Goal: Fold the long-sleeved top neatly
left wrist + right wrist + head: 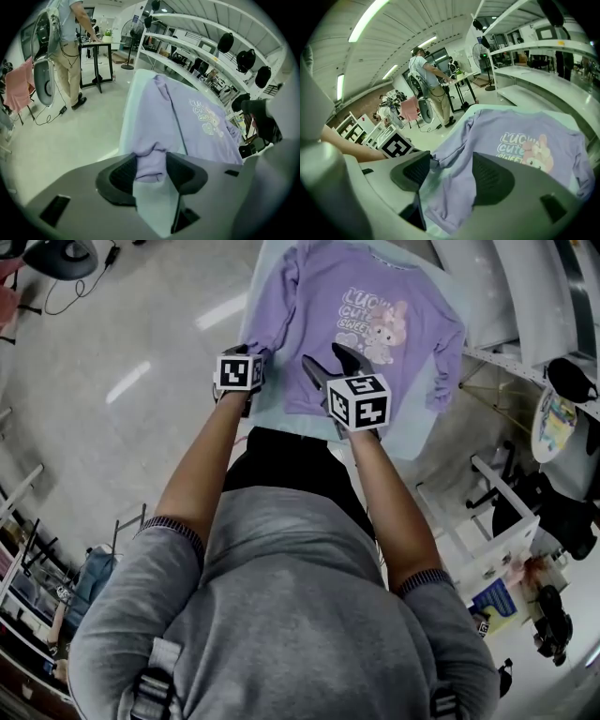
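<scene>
A lilac long-sleeved top (pixel 375 315) with a cartoon print lies flat, front up, on a pale table (pixel 412 432). My left gripper (pixel 246 354) hangs over the near left sleeve end. In the left gripper view the sleeve cuff (pixel 149 165) shows bunched in the gap of the left gripper (pixel 151 172), with the jaws standing wide on either side. My right gripper (pixel 330 364) is over the near hem. In the right gripper view that gripper (pixel 450 177) stands open above the hem corner (pixel 443 213), gripping nothing.
The table's left edge (pixel 129 108) drops to a bare floor. White shelves (pixel 206 51) with dark round items run along the table's far right side. A person (pixel 70 47) stands at a black stand beyond the table. A white rack (pixel 492 521) stands near right.
</scene>
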### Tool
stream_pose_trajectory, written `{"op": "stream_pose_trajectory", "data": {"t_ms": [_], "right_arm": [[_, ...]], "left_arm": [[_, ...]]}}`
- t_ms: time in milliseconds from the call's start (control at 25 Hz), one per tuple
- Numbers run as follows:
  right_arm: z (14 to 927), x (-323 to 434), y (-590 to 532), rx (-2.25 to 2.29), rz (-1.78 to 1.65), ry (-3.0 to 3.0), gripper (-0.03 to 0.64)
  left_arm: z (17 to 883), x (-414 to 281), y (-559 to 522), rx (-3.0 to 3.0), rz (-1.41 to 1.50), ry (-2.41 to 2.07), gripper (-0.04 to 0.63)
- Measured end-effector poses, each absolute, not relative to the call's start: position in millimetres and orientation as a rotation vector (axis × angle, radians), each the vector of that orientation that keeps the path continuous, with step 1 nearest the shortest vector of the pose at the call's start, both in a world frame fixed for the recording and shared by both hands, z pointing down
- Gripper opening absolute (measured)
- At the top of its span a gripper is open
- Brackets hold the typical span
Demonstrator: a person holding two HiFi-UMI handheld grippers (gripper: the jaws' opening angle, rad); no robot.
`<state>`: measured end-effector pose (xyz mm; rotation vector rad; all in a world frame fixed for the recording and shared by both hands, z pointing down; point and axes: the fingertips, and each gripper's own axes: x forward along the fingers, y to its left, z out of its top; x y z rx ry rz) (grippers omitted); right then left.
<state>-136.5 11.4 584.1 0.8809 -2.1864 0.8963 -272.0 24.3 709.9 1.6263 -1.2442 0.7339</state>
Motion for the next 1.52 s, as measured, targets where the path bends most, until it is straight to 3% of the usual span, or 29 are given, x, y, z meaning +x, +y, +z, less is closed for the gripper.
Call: {"op": "stream_pose_trajectory", "data": {"t_ms": [120, 160, 920, 1520], "right_arm": [[584, -135, 11, 0.884, 0.898, -2.173, 0.299], [583, -134, 10, 0.887, 0.899, -2.170, 0.299], [541, -124, -31, 0.977, 0.855, -2.182, 0.301], [500, -67, -81, 1.123, 0.820, -2.234, 0.304]], "left_arm": [[704, -286, 17, 1.614, 0.749, -1.303, 0.091], [699, -293, 13, 1.615, 0.747, -1.332, 0.080], [540, -403, -107, 1.711, 0.510, -1.716, 0.074], [442, -302, -185, 2.072, 0.522, -1.692, 0.074]]}}
